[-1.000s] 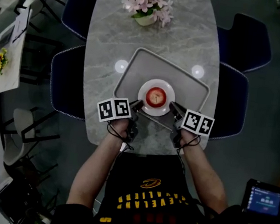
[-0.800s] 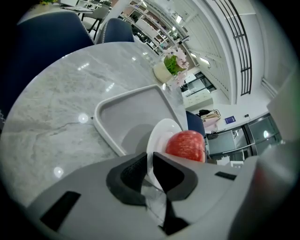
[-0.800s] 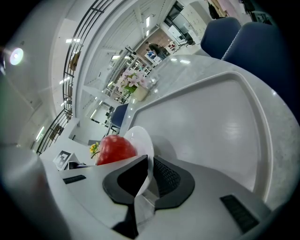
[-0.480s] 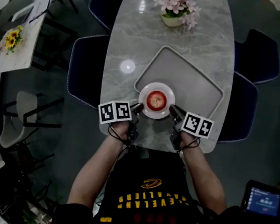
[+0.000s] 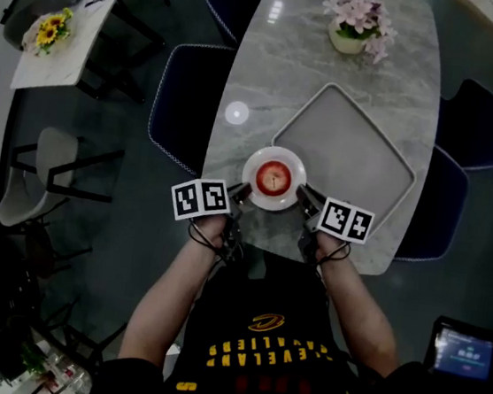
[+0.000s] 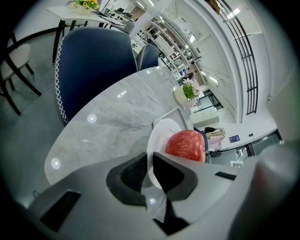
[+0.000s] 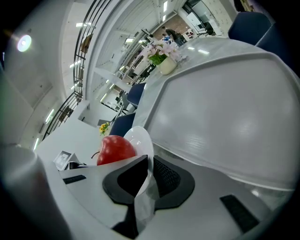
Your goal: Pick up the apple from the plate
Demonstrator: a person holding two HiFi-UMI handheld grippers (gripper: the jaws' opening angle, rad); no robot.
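Note:
A red apple (image 5: 273, 177) sits in the middle of a small white plate (image 5: 253, 165). The plate is held between both grippers over the near-left corner of a grey tray (image 5: 351, 146). My left gripper (image 5: 242, 191) is shut on the plate's left rim, and my right gripper (image 5: 302, 193) is shut on its right rim. In the left gripper view the plate (image 6: 161, 133) edge runs between the jaws of the left gripper (image 6: 150, 171), with the apple (image 6: 185, 145) just beyond. The right gripper view has the plate (image 7: 140, 137) pinched in the right gripper (image 7: 149, 174), the apple (image 7: 115, 149) to the left.
The marble table (image 5: 271, 70) carries the tray and a pot of pink flowers (image 5: 352, 26) at its far end. Dark blue chairs (image 5: 181, 112) (image 5: 470, 121) flank it. A side table with sunflowers (image 5: 49, 29) stands far left. A device with a lit screen (image 5: 464, 352) sits lower right.
The plate with the apple, held by both grippers, has shifted from inside the tray toward its near-left corner. The table and tray have swung right in the head view.

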